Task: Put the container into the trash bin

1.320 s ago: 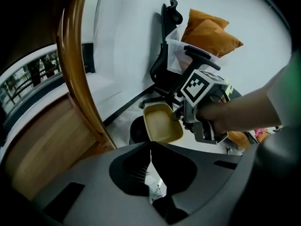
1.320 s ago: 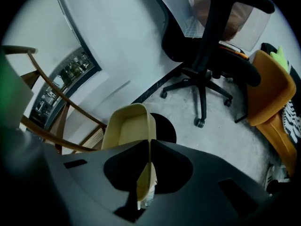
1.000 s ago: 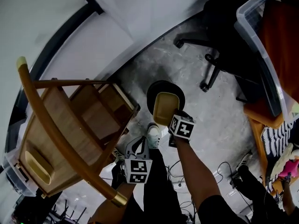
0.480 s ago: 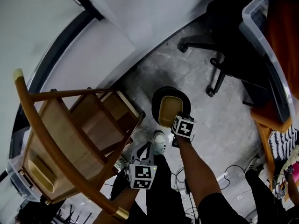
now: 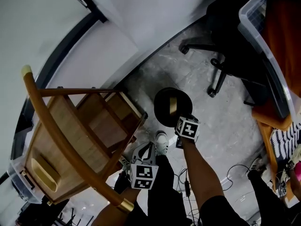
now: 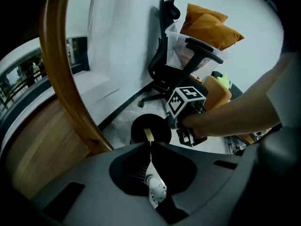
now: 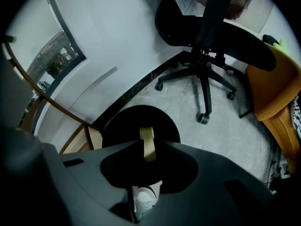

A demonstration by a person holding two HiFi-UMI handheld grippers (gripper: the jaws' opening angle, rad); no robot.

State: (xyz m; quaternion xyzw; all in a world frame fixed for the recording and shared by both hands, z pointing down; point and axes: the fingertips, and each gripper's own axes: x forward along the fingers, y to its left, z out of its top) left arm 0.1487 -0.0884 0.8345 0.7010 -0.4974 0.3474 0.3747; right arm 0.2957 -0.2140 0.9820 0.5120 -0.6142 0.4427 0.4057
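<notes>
While the right gripper (image 5: 180,120) was opening its jaws with the tan container (image 7: 148,142) edge-on between them above the trash bin (image 5: 162,111), a snag on the rim might have spilled it outside.

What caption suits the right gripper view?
Right gripper, jaws opening, over round black trash bin; tan plastic container edge-on between them.

Only a thin edge of the container (image 7: 147,145) shows. The rest is lost in the black inside of the trash bin (image 5: 162,113), whose bottom I cannot see. The office chair (image 5: 235,36) is cut off by the head view's top edge.
</notes>
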